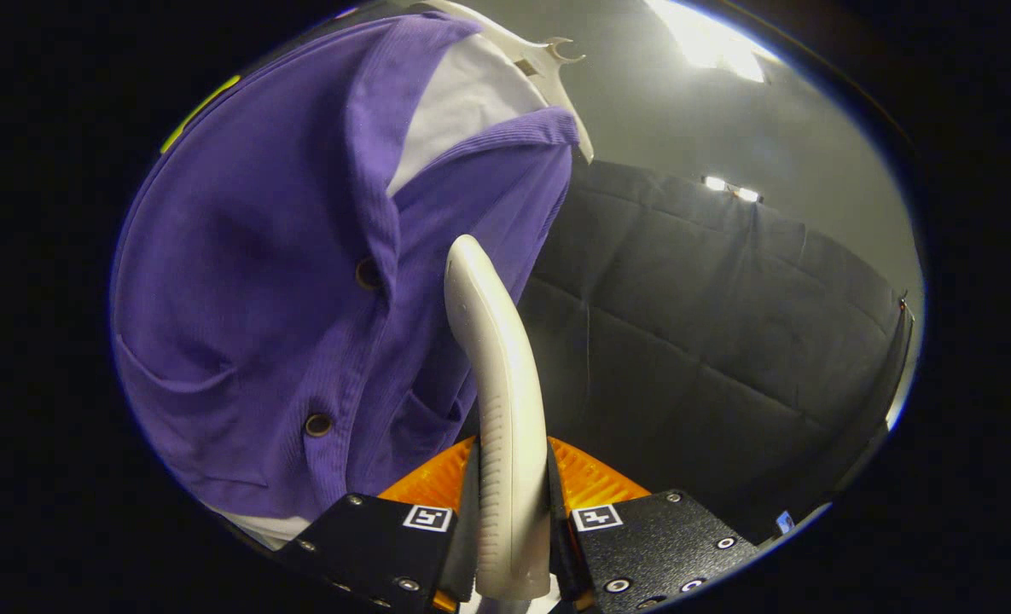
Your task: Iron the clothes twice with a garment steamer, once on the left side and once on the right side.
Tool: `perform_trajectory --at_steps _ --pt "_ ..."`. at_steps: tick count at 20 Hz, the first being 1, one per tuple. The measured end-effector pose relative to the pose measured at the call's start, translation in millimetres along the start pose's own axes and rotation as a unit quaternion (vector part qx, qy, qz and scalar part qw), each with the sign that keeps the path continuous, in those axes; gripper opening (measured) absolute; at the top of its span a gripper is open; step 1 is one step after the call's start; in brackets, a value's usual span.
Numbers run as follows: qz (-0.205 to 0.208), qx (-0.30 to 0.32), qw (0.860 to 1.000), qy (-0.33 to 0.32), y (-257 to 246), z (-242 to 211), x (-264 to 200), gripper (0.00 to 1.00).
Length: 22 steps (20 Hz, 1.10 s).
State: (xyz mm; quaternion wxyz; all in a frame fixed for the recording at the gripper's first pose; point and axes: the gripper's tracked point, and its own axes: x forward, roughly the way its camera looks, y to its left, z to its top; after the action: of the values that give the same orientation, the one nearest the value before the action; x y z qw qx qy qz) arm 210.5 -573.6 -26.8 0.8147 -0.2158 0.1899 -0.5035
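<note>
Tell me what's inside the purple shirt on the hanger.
Inside the purple shirt, a white garment shows at the open collar and below the hem. The rest is covered. The gripper is shut on the steamer, which rises in front of the shirt.

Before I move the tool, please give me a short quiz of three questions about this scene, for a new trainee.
1. True or false: the jaws of the gripper are shut on the garment steamer.
2. Which garment hangs just ahead of the steamer's head? A) purple shirt B) red towel C) blue jeans
3. Fill in: under the shirt's open collar shows a ____ inner layer.

Key:
1. True: both press on the steamer's handle.
2. A, the purple shirt, on a hanger.
3. White.
</note>
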Motion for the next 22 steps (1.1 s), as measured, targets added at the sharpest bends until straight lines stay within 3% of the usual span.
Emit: perform_trajectory --at_steps 9,22 --pt "0.018 -0.028 0.999 0.042 -1.9 2.1 5.9 0.37" --pt "0.020 -0.080 0.996 0.017 -6.6 -1.5 8.1 0.37"
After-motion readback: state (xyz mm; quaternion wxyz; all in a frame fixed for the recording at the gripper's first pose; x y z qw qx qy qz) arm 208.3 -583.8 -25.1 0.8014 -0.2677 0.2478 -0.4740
